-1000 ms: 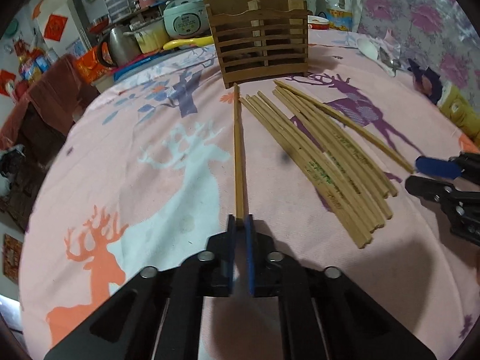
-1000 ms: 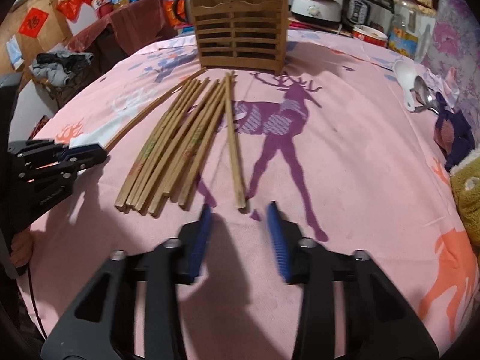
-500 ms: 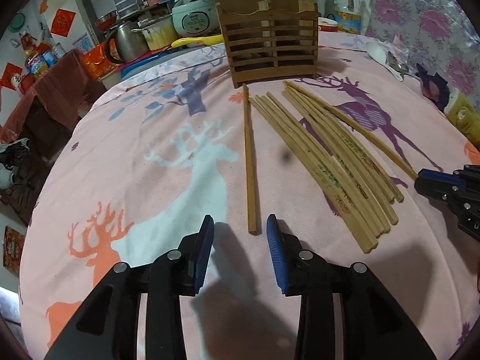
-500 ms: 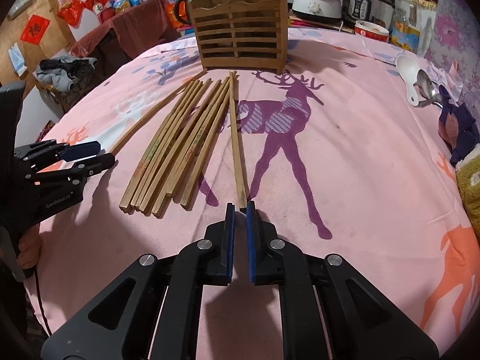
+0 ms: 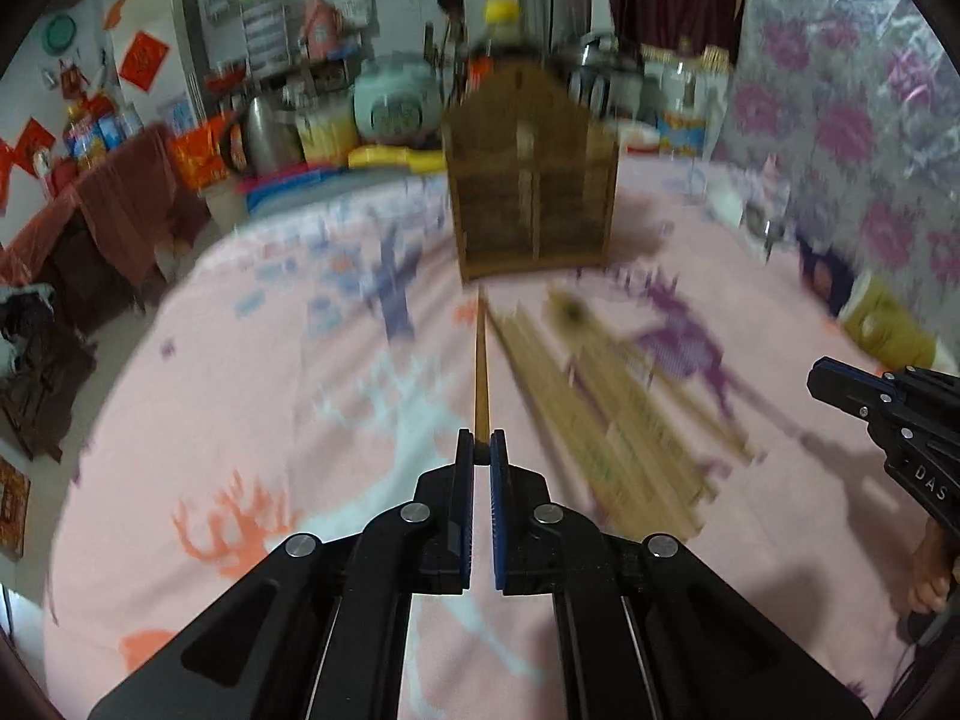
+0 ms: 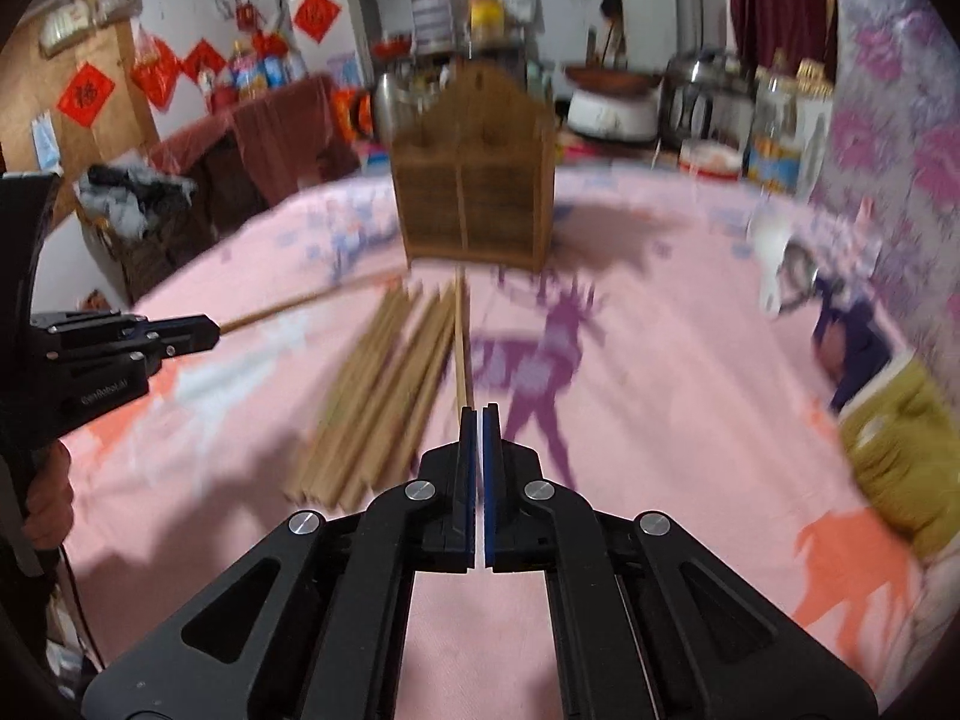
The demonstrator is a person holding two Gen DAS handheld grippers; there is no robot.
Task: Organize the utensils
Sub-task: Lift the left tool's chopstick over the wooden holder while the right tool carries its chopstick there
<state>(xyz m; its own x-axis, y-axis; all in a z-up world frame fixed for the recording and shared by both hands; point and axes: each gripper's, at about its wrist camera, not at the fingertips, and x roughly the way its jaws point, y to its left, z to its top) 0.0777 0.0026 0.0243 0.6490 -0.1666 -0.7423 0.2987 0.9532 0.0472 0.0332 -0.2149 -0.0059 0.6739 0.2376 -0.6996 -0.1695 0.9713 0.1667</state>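
My left gripper (image 5: 480,441) is shut on the near end of a wooden chopstick (image 5: 481,372) that points at the slatted wooden utensil holder (image 5: 531,204). My right gripper (image 6: 480,414) is shut on another chopstick (image 6: 461,348), also aimed at the holder (image 6: 474,198). A blurred bundle of several chopsticks (image 5: 606,426) lies on the pink deer-print cloth, right of the left gripper; in the right wrist view the bundle (image 6: 378,402) lies left of the right gripper. Each gripper shows in the other's view: the right one (image 5: 840,381), the left one (image 6: 198,330).
A white spoon and a metal spoon (image 6: 777,276) lie at the table's right edge beside a dark cloth (image 6: 852,342) and a yellow plush thing (image 6: 900,456). Rice cookers, a kettle and jars (image 5: 396,108) crowd the far edge behind the holder.
The left gripper, open half a second ago, has shut on its chopstick. Both grippers have lifted and tilted up with their chopsticks; the views are motion-blurred.
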